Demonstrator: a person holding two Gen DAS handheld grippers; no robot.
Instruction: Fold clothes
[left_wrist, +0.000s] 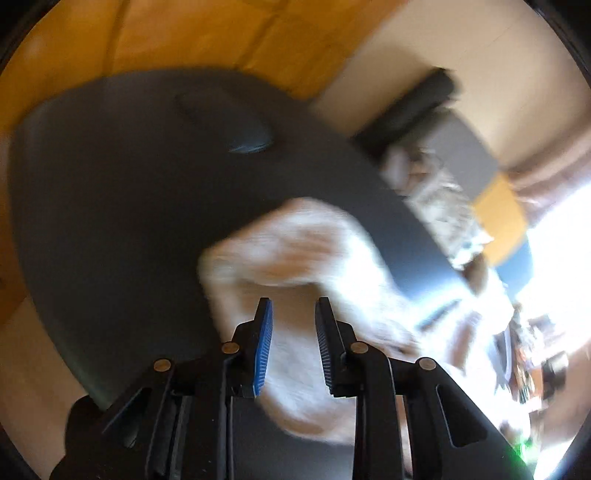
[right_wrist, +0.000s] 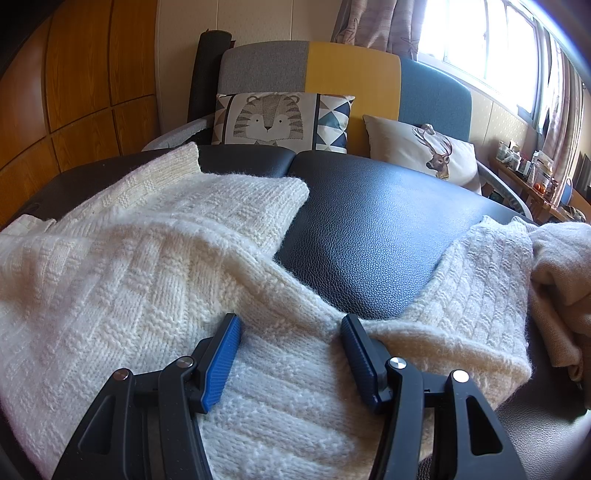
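A cream knitted sweater (right_wrist: 147, 266) lies spread over a black padded leather table (right_wrist: 369, 229), with one sleeve (right_wrist: 480, 288) reaching out to the right. My right gripper (right_wrist: 290, 318) is open, its jaws wide apart just over the knit near the front edge. The left wrist view is blurred by motion. There the sweater (left_wrist: 295, 240) lies bunched on the table (left_wrist: 129, 184). My left gripper (left_wrist: 294, 301) is over it with a narrow gap between its blue pads (left_wrist: 264, 343). The cloth shows through that gap and nothing is pinched.
A beige garment (right_wrist: 561, 266) lies heaped at the table's right end. Behind the table stands a grey, yellow and blue sofa (right_wrist: 351, 70) with a tiger cushion (right_wrist: 273, 118) and a deer cushion (right_wrist: 424, 151). Wooden panels (right_wrist: 74, 92) line the left wall. A cluttered shelf (right_wrist: 535, 173) runs under the window.
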